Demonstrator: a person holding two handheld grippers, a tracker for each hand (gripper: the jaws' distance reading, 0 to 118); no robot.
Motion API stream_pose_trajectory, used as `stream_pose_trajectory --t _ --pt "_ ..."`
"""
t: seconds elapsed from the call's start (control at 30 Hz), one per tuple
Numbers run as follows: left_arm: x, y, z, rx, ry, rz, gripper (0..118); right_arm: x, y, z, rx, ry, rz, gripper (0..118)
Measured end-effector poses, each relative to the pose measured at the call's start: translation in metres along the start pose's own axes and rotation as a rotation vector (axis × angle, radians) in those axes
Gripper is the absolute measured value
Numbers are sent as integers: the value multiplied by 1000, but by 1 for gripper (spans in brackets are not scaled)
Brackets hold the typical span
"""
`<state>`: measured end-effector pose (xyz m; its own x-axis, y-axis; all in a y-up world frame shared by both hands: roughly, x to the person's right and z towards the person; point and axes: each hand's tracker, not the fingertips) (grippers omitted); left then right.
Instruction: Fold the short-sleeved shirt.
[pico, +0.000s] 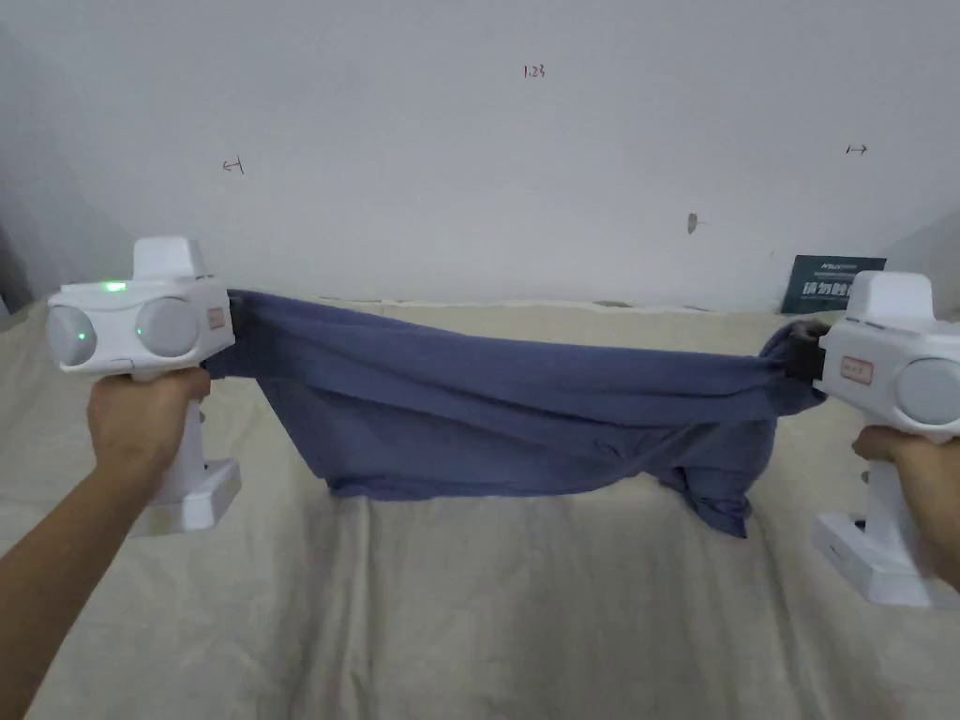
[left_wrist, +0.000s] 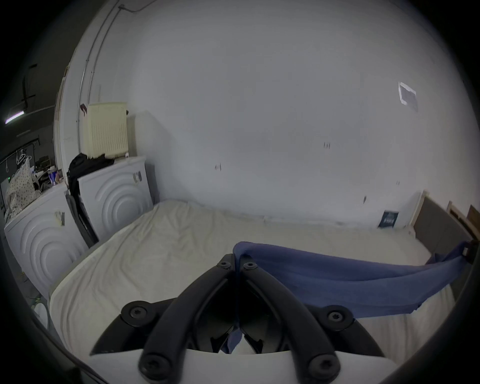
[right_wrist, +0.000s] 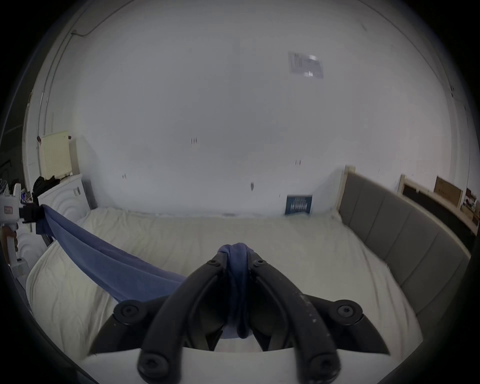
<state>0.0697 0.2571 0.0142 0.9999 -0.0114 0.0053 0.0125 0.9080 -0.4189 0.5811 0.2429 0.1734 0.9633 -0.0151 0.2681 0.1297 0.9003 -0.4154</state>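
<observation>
The short-sleeved shirt (pico: 506, 412), a blue-violet one, hangs in the air above the bed (pico: 469, 600), stretched sideways between the two grippers. Its upper edge runs taut from one gripper to the other, sagging a little toward the right, while the rest droops in loose folds. The lowest bunch, near the right end, dangles close to the cream sheet; whether it touches cannot be told.

The left gripper (left_wrist: 237, 262) has its jaws pressed together on a thin edge of the shirt, with cloth rising just above the tips and a scrap showing below between the jaw arms. In the head view the left hand (pico: 141, 417) grips the white handle from below, forearm reaching in from the lower left corner, the device held level with its nose pointing right toward the cloth.

The right gripper (right_wrist: 237, 256) pinches a thick, rope-like bunch of the shirt, so its jaws stand slightly apart around the wad. The right hand (pico: 905, 459) holds its handle at the right edge of the head view, nose pointing left. Both hands sit at about the same height, well apart.

Beyond the bed stands a white wall (pico: 525, 187), with a dark blue booklet (pico: 830, 283) leaning against it at the right. The right gripper view shows a grey padded headboard (right_wrist: 400, 233) along the bed's right side.
</observation>
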Motion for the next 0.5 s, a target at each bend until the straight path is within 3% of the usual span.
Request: stream_pose_trajectory --t 0.3,0.5 --pt "-43 -172 44 -252 -14 -52 2 6 -150 41 -220 20 -145 14" --pt "-75 -264 114 -373 -22 -17 2 9 -222 116 -285 6 -173 14"
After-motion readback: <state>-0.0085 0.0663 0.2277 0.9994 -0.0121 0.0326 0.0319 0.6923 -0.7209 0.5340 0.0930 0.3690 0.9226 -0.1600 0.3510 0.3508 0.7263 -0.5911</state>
